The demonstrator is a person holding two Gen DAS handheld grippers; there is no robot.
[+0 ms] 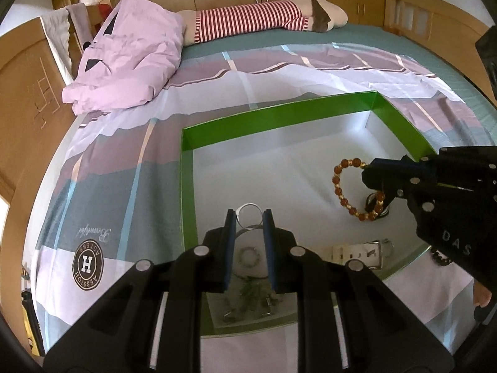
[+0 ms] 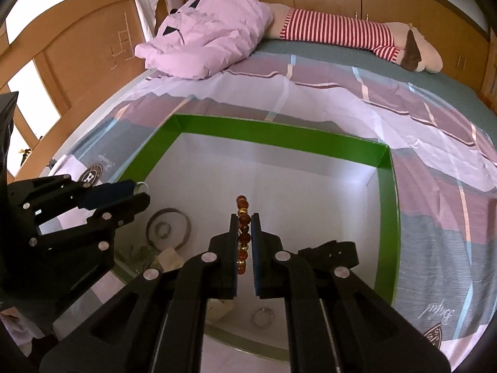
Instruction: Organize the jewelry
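Observation:
A green box point(image 1: 279, 113) with a white floor lies open on the bed. My left gripper point(image 1: 248, 216) hovers over its near left part, shut on a thin silver ring point(image 1: 247, 214); the right wrist view shows that ring point(image 2: 142, 188) at the left gripper's point(image 2: 136, 191) tip. My right gripper point(image 2: 244, 219) is shut on an amber bead bracelet point(image 2: 243, 236), held edge-on above the box floor. In the left wrist view the bracelet point(image 1: 340, 186) hangs as a loop from the right gripper point(image 1: 371, 183). A large silver bangle point(image 2: 169, 228), a white strap point(image 1: 357, 253) and small chains lie inside.
A folded pink quilt point(image 1: 130, 56) and a striped plush toy point(image 1: 257, 21) lie at the far end of the bed. A wooden bed frame point(image 1: 28, 93) runs along the left. Plaid sheet point(image 1: 102, 161) surrounds the box. A dark bead string point(image 1: 439, 256) lies by the box's right edge.

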